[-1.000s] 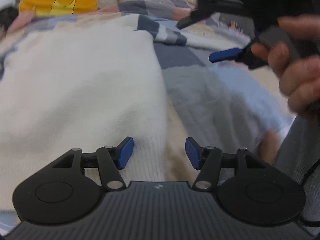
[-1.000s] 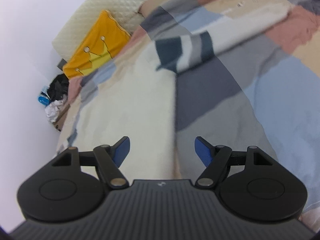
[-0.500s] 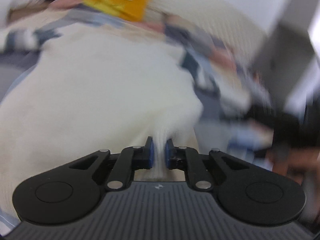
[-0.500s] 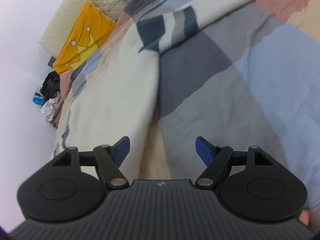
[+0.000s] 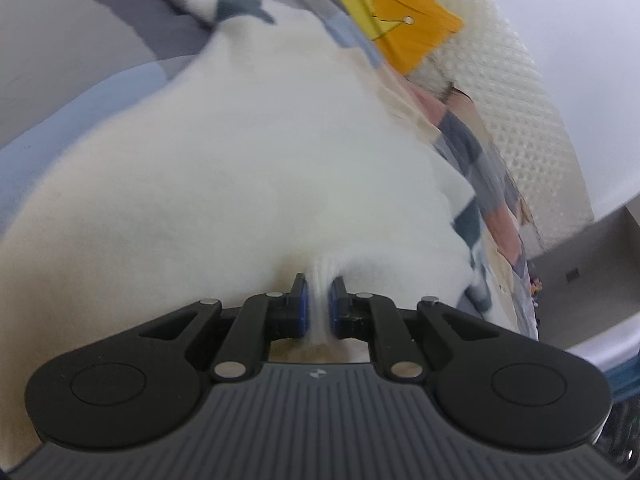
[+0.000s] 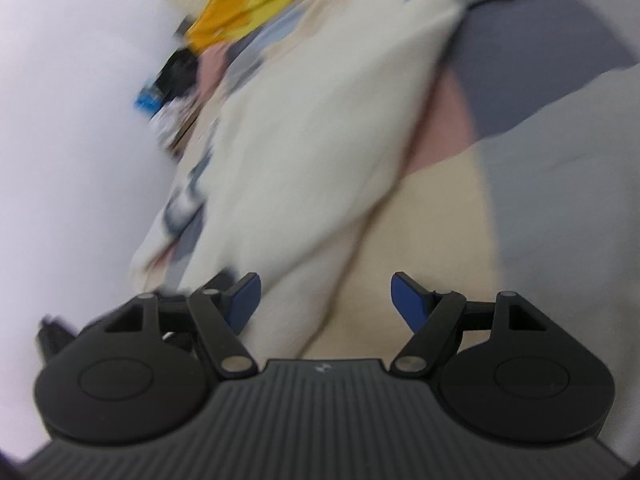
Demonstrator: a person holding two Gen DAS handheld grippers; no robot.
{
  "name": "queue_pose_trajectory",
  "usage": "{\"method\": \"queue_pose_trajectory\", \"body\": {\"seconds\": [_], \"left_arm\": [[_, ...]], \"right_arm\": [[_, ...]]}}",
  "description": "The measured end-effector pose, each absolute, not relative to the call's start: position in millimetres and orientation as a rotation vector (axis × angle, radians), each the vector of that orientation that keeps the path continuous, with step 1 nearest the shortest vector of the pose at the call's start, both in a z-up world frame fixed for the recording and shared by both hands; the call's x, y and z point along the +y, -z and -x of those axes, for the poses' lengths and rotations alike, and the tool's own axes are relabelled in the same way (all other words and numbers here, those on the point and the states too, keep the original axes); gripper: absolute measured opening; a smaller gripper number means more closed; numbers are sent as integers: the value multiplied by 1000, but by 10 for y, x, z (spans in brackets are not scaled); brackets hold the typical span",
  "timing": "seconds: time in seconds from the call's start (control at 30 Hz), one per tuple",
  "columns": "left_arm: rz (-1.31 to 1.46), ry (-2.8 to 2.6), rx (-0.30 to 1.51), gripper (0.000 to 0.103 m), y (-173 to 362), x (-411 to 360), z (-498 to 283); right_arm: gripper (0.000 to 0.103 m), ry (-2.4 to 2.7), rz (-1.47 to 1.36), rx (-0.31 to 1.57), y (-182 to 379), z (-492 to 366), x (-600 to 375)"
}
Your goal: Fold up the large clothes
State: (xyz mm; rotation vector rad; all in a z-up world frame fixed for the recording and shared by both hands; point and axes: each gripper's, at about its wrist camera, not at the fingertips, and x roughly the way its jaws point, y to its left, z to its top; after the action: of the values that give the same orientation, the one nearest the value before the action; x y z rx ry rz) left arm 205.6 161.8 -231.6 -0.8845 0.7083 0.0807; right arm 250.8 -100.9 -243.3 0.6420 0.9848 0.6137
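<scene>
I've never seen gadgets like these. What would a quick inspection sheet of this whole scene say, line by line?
Surface: bed under a patchwork quilt.
Job's things: cream knitted sweater spread on the quilt, its ribbed edge bunched.
Clutter: yellow crown cushion; blurred dark and blue items by the wall.
Grippers: left gripper shut on the sweater's ribbed edge; right gripper open over the sweater's side edge, its jaws have just been closing a little, pads not pressing.
Cables: nothing seen.
Surroundings: textured cream headboard, white wall.
</scene>
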Motion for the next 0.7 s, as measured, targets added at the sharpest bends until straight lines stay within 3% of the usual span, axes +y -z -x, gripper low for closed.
{"method": "queue_pose_trajectory", "body": {"seconds": [0.1, 0.17, 0.47, 0.5, 0.57, 0.63, 0.7], "left_arm": [[917, -78, 715, 13, 2369, 1692, -2053], [952, -69, 712, 13, 2384, 1734, -2045], [1123, -12, 684, 15, 2459, 1868, -1988], [1133, -7, 680, 16, 2456, 1874, -1976], [1172, 11, 666, 32, 2460, 1902, -1949], [1197, 24, 641, 42, 2434, 1932, -1909], [1214, 26, 623, 44, 2397, 1946, -1860]], "right_arm": [[68, -641, -633, 1012, 2481, -2543, -856], [58, -677, -623, 1009, 2459, -2554, -772], [58, -715, -923, 991, 2642, -2761, -787], [58, -719, -949, 985, 2655, -2774, -776], [58, -725, -1005, 981, 2677, -2799, -759], [58, -744, -1038, 963, 2661, -2797, -768], [58, -786, -1060, 923, 2596, -2783, -793]]}}
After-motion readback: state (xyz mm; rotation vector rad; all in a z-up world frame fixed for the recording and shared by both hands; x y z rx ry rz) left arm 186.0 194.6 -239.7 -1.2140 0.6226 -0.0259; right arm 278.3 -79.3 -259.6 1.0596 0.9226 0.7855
